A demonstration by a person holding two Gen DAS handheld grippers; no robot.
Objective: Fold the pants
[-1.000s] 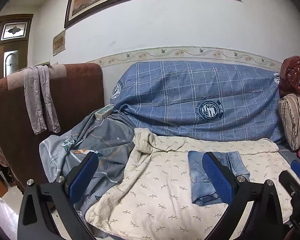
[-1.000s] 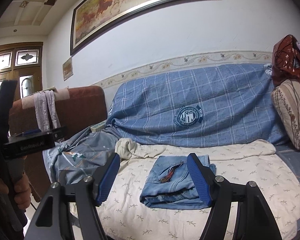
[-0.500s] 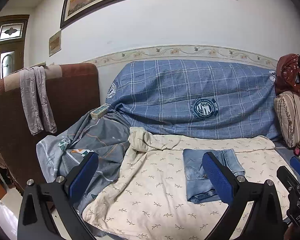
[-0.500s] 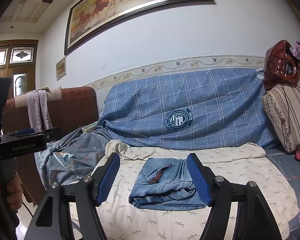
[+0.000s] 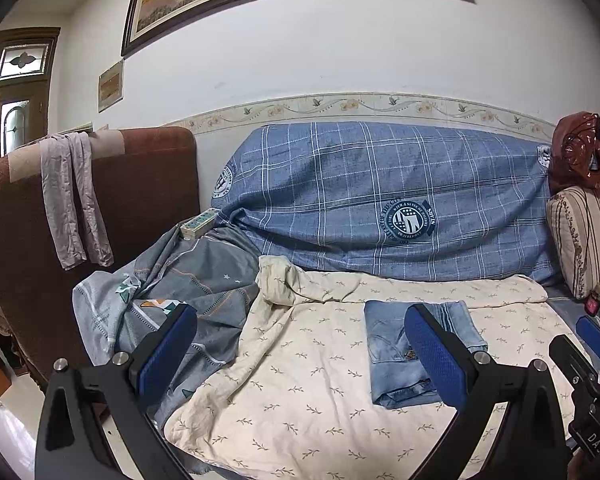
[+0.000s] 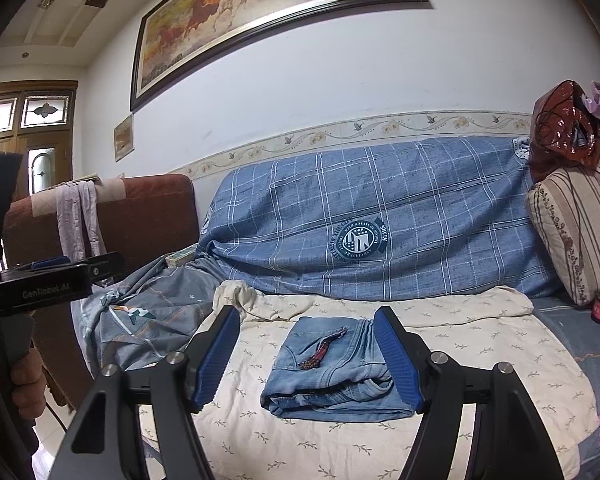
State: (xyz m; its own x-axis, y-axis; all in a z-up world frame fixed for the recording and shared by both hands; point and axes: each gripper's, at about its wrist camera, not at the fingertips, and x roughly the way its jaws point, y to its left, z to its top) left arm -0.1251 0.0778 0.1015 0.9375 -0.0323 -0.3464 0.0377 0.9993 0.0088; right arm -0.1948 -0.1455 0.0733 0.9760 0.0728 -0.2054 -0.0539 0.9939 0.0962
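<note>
Nearest in the right wrist view, the right gripper [image 6: 306, 354] stands with its two blue-padded black fingers [image 6: 216, 356] spread wide and empty. The folded light-blue denim pants [image 6: 332, 372] show in the gap between them, lying beyond the tips and untouched, a small reddish-brown strap on the top layer. The gripper is held level, pointing at the sofa.

In the left wrist view, the left gripper [image 5: 300, 354] is likewise spread apart and grips nothing. The pants [image 5: 392, 344] lie off towards its right-hand finger [image 5: 434, 354], which hides part of them; they sit past the tips, clear of the pads. At the left edge of the right view, a person's hand [image 6: 26, 380] grips this gripper's handle.

The pants rest flat on a cream leaf-print sheet [image 6: 460, 344] covering the seat. Left of it lies a crumpled grey quilt [image 5: 188, 276]. Behind, a blue checked cloth [image 6: 380, 216] drapes the backrest, below a framed horse painting [image 6: 260, 8] on the white wall.
</note>
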